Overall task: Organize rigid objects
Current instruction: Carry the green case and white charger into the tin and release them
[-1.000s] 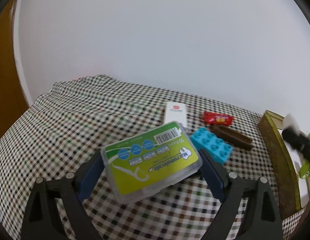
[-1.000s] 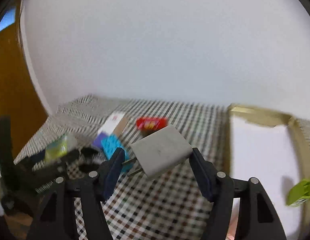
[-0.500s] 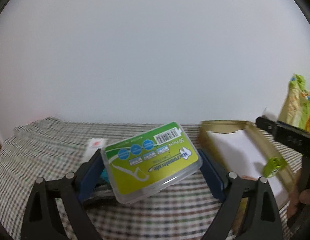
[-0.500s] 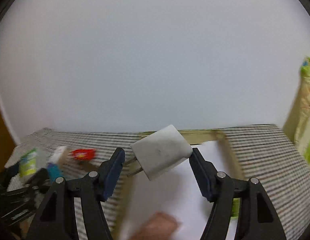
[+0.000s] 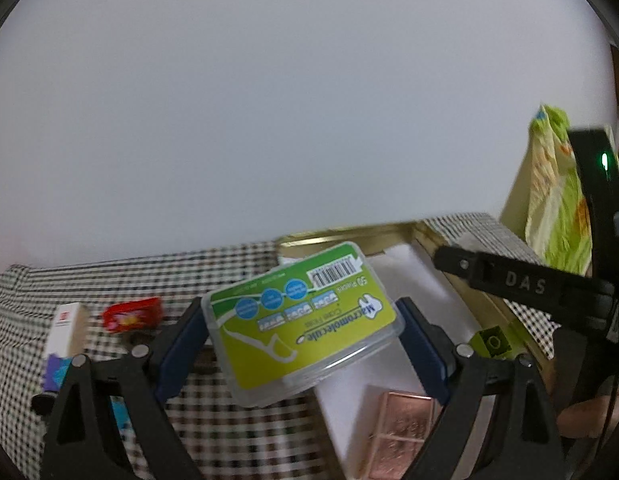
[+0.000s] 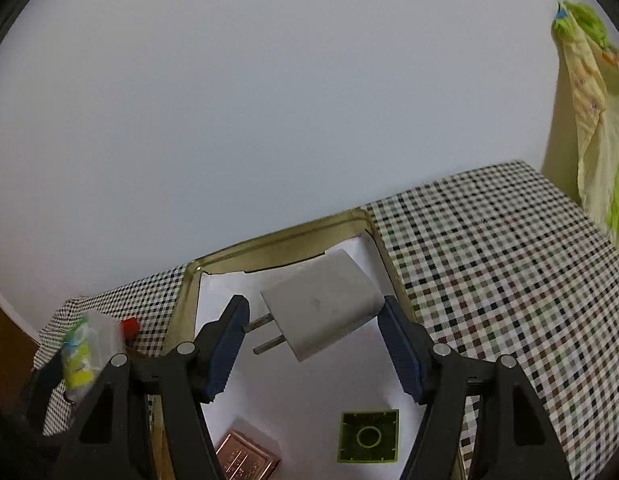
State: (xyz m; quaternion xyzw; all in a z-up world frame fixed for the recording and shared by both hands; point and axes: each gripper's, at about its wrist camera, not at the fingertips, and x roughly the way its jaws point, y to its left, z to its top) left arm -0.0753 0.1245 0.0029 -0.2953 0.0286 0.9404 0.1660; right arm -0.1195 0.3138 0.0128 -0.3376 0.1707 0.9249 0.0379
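Note:
My left gripper (image 5: 301, 332) is shut on a clear floss-pick case with a green label (image 5: 305, 316). It is held tilted above the left edge of a gold tin tray (image 5: 341, 234) lined with white paper. My right gripper (image 6: 315, 320) is shut on a white plug charger (image 6: 325, 304) over the tray's (image 6: 277, 240) far half, prongs pointing left. In the tray lie a green brick (image 6: 368, 436) and a copper-coloured block (image 6: 247, 460). Both also show in the left wrist view: the green brick (image 5: 491, 342) and the copper block (image 5: 401, 432).
On the checked tablecloth (image 6: 489, 260) left of the tray lie a red packet (image 5: 131, 314), a white box (image 5: 67, 326) and a blue brick (image 5: 119, 414). A green and yellow cloth (image 6: 597, 100) hangs at the right. The white wall stands just behind the table.
Both grippers have swung right, from over the loose items to over the tray, each keeping its object. The green brick and copper block have come into view below them.

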